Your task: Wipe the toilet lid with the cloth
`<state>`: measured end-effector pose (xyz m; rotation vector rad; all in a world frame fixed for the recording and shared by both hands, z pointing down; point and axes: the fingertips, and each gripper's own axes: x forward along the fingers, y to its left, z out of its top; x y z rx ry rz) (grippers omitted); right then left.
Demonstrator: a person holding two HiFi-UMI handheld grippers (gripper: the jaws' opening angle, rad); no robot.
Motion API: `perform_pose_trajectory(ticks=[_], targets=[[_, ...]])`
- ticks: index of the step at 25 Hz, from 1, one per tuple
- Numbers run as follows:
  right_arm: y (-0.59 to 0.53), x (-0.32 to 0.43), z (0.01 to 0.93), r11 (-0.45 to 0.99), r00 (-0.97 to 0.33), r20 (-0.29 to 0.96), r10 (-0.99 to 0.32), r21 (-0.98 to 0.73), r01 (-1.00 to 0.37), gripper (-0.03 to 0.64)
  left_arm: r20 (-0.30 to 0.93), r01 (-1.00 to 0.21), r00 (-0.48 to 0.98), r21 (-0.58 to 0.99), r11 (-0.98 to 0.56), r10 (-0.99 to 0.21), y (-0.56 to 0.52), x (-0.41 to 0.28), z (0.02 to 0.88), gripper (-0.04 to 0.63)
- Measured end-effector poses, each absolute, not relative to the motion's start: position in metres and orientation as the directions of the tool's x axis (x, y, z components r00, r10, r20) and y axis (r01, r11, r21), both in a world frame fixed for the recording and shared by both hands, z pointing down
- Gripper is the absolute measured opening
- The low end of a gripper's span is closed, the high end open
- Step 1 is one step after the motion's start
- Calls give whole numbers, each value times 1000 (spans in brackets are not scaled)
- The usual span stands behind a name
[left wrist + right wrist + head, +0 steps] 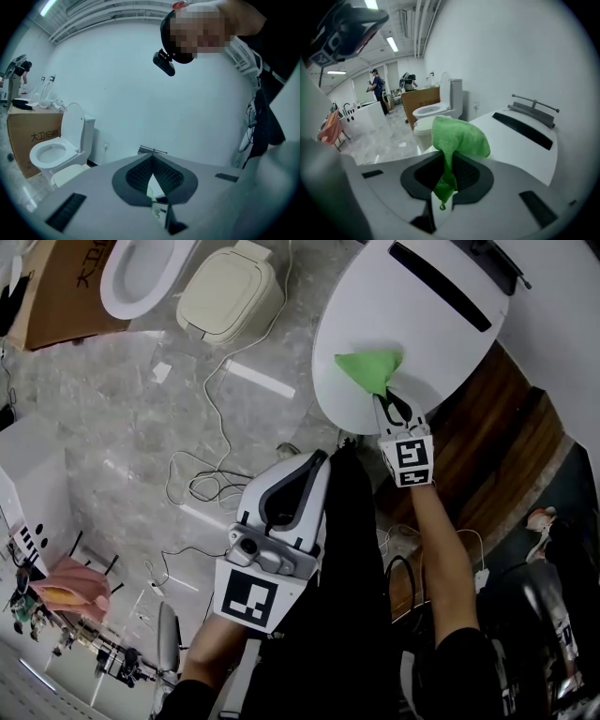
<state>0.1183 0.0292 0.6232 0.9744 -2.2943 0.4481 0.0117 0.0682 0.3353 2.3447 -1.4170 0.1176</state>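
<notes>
The white toilet lid (422, 343) fills the upper right of the head view, with a black slot near its far end. A green cloth (368, 369) lies bunched on the lid's near part. My right gripper (386, 396) is shut on the cloth's near corner. In the right gripper view the cloth (459, 136) bulges out past the right gripper (451, 158), and the lid (525, 140) stretches away behind it. My left gripper (322, 461) hangs below the lid's left edge, off the lid. In its own view the left gripper (153, 159) is shut on nothing and points at a bare wall.
A second toilet (141, 273) with its seat open, a beige lid (228, 292) and a cardboard box (66, 296) stand at the far left. Cables (211, 484) trail over the marble floor. Wood boards (497, 456) lie beside the lid. A person (375, 86) stands far off.
</notes>
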Motion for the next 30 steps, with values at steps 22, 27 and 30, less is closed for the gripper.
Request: perform_pose_trajectory(ticks=[22, 27, 30], targets=[[-169, 299, 684, 441, -184, 789, -586, 121, -889, 66, 299, -870, 476, 294, -395, -827, -12, 70, 346, -3], [-167, 294, 687, 435, -167, 797, -580, 129, -891, 66, 298, -871, 476, 292, -396, -827, -17, 67, 348, -3], [-162, 289, 688, 450, -169, 804, -570, 133, -883, 66, 294, -873, 469, 296, -388, -833, -17, 59, 347, -3]])
